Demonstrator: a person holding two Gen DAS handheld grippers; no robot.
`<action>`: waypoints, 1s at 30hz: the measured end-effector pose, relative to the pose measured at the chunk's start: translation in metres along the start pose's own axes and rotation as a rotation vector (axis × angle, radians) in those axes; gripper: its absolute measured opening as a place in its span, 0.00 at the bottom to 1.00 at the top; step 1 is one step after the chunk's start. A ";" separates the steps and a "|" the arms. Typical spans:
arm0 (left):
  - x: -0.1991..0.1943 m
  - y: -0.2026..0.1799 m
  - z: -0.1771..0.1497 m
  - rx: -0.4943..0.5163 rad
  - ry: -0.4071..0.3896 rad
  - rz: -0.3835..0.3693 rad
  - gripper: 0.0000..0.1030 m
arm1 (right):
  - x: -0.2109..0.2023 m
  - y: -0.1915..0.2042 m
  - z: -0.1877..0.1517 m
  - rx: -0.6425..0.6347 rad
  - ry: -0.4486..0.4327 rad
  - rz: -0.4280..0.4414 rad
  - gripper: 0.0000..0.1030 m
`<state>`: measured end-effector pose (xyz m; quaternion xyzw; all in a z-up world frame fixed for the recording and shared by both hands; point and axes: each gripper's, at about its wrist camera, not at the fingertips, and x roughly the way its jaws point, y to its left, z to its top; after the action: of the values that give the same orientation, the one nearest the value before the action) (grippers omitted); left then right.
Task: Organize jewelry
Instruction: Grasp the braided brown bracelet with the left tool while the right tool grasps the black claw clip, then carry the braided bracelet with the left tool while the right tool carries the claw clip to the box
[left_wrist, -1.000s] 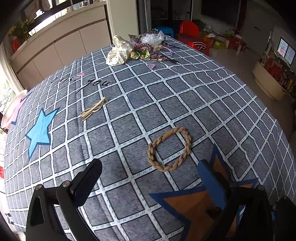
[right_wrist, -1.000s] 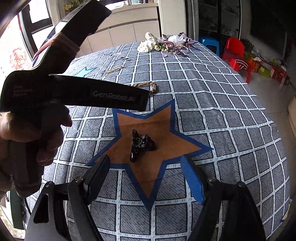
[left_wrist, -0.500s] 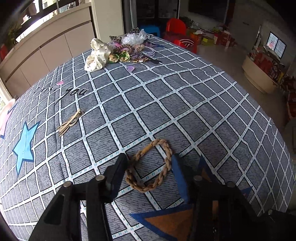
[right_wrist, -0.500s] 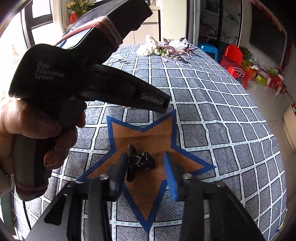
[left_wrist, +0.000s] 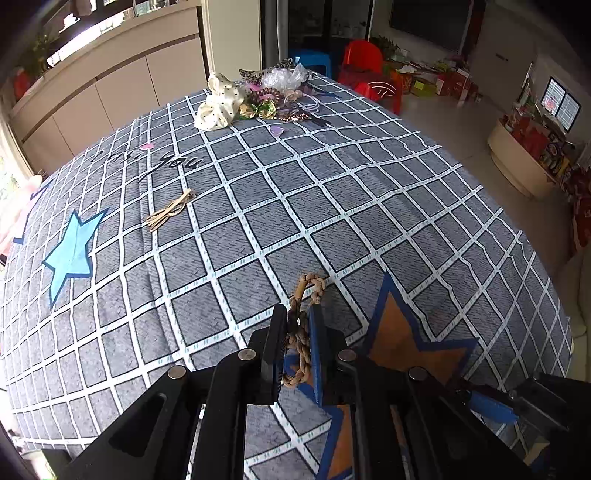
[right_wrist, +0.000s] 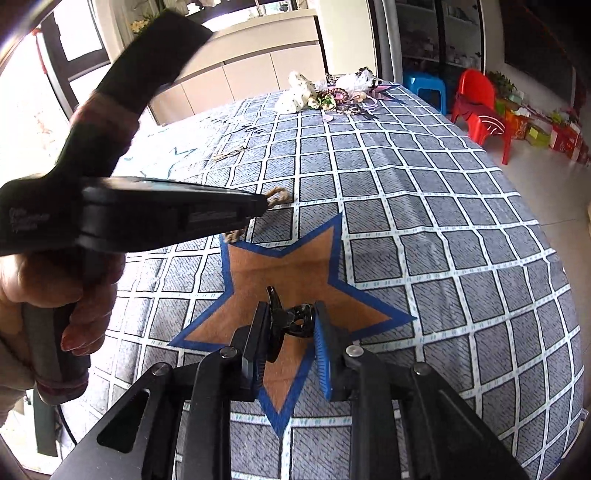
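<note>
Grey checked cloth covers the tabletop; a heap of accessories waits unsorted at the far end. Beside the orange star, left hand-held gripper pinches the braided loop; right hand-held gripper clamps the black clip on it.

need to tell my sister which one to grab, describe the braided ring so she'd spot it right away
Start at the grey checked tablecloth and find the orange star with the blue border near its front edge. At that star's upper left point, the left tool is shut on the braided ring. It is a tan plaited rope loop, unlike the glossy black hair clip on the star.
</note>
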<state>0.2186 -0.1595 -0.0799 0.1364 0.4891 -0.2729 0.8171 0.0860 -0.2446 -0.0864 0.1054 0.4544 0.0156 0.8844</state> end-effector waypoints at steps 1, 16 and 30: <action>-0.007 0.000 -0.003 -0.003 -0.008 0.005 0.19 | -0.004 -0.001 -0.001 0.004 -0.002 0.009 0.24; -0.109 0.004 -0.085 -0.108 -0.082 0.125 0.19 | -0.040 -0.005 -0.020 0.048 0.000 0.077 0.24; -0.157 0.012 -0.152 -0.182 -0.145 0.151 0.19 | -0.060 0.021 -0.040 0.008 0.002 0.080 0.24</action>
<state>0.0569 -0.0267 -0.0167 0.0780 0.4401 -0.1743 0.8774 0.0199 -0.2244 -0.0562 0.1270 0.4506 0.0494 0.8823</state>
